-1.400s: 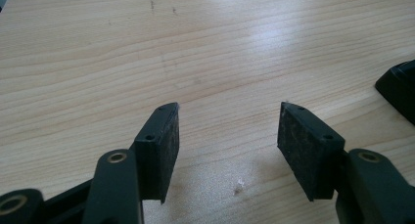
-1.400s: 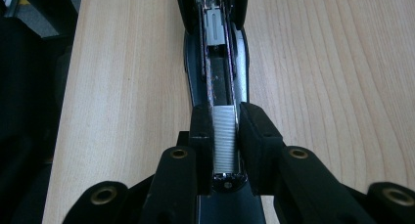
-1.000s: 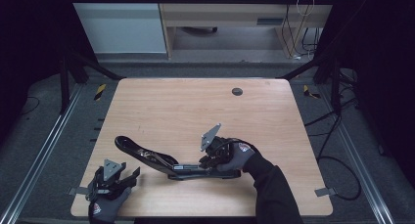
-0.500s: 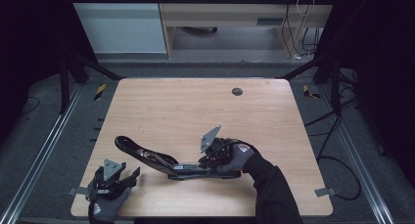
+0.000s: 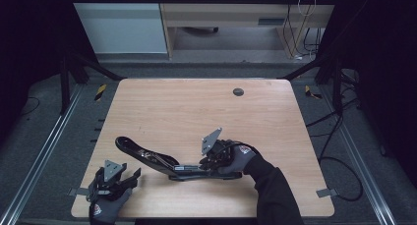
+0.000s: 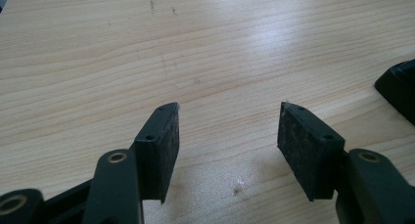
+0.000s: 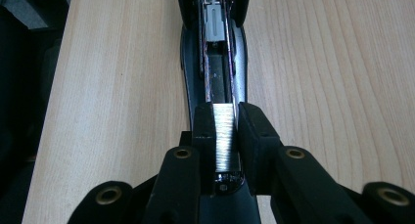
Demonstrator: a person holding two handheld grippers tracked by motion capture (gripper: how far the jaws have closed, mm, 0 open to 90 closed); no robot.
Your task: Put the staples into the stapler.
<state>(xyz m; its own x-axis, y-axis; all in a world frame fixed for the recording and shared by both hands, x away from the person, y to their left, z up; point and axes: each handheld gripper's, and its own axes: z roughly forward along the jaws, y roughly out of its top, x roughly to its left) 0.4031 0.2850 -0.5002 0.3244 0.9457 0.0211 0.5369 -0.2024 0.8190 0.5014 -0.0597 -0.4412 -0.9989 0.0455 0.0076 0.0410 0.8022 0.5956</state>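
Lying across the near half of the wooden worktop [image 5: 196,107], a large black stapler [image 5: 162,161] is seen opened out, its long upper arm swung back toward the left and its base stretched to the right. In the high view the right gripper [image 5: 209,167] is held at the right-hand end of the stapler, with the gloved right hand [image 5: 238,158] behind it. In the right gripper view the right gripper [image 7: 226,128] is pinched on a block of bright metal staples [image 7: 225,136] that sits in the open channel of the stapler [image 7: 215,62], one pad pressed against each side of the block. The channel is seen running straight away from the jaws toward the far edge of that view.

The left gripper [image 5: 129,177] is kept near the front left corner of the worktop, just beside the curved end of the stapler's arm but apart from it. In the left gripper view its jaws [image 6: 227,136] are spread wide over bare wood [image 6: 195,48], with nothing between the pads, and a black corner of the stapler [image 6: 399,87] is visible at the right edge.
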